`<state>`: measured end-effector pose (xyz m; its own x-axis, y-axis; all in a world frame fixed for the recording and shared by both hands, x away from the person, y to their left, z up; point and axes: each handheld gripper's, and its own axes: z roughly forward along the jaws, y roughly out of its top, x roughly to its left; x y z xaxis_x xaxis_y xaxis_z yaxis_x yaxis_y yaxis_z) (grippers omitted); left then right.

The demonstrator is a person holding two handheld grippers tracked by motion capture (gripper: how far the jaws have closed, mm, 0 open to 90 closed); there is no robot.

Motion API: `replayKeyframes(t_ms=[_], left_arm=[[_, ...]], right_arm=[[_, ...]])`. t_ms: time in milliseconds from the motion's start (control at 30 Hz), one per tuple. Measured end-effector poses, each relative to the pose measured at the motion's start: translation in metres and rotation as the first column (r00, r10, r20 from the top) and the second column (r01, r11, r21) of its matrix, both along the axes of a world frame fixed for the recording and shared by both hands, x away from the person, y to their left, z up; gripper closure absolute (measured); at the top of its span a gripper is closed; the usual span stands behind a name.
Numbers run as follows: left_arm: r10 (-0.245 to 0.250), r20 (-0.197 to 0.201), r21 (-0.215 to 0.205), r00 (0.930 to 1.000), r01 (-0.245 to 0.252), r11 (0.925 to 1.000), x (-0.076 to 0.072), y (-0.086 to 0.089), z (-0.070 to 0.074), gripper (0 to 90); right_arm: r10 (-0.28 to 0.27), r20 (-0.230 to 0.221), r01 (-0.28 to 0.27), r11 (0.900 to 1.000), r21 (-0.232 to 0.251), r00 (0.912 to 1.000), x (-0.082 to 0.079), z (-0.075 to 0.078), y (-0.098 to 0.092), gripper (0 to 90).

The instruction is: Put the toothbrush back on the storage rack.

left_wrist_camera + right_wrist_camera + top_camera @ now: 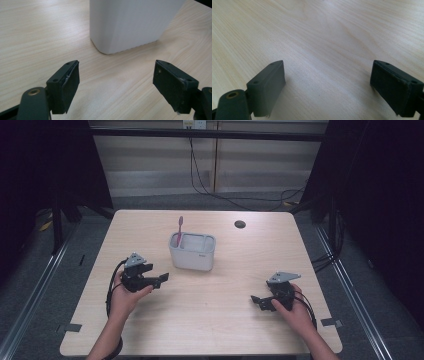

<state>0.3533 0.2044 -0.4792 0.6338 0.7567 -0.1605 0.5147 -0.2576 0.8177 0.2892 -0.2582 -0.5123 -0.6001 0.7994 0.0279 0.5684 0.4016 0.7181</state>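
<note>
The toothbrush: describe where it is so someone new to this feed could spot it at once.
Start from the wooden table and find the white rectangular holder standing near its middle, ahead of the left gripper. The toothbrush stands upright in the holder's left end. It is the one pink, thin thing there, rising above the rim.

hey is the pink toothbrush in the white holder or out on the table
In. The toothbrush stands nearly upright in the holder, at its left end, its upper part sticking out above the rim.

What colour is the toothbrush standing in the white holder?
Pink: the toothbrush shows best in the high view.
</note>
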Motion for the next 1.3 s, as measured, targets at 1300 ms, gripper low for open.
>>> replayKeyframes(t_ms=[1300], left_arm=[[-0.067, -0.045, 0.166, 0.9968, 0.073, 0.9834, -0.014, -0.001, -0.022, 20.2]], right_arm=[[0.000, 0.000, 0.000, 1.000, 0.000, 1.0000, 0.000, 0.000, 0.000, 12.0]])
